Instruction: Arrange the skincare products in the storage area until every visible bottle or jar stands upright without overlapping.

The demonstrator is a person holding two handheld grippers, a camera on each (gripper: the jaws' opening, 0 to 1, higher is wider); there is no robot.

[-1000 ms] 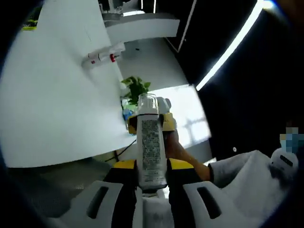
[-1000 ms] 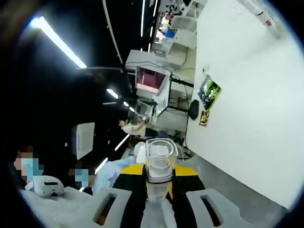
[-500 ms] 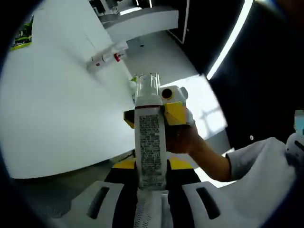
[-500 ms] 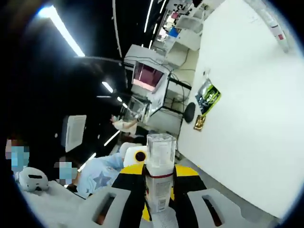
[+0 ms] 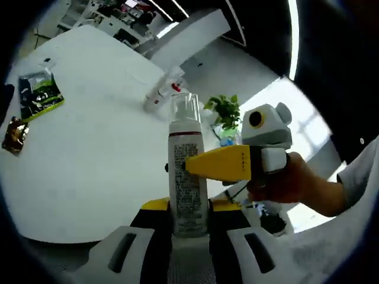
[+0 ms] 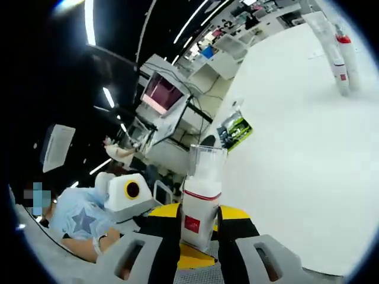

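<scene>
While both grippers met above the white table (image 5: 89,148), the left gripper (image 5: 189,228) and right gripper (image 6: 198,236) each clamped one clear-capped bottle (image 5: 188,177), apparently steadying it upright before placement.

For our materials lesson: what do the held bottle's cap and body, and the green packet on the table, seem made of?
Bottle: cap looks like clear glossy plastic, see-through; body is white, probably plastic, with a printed label. Green packet: likely shiny plastic film, catching the light.
</scene>
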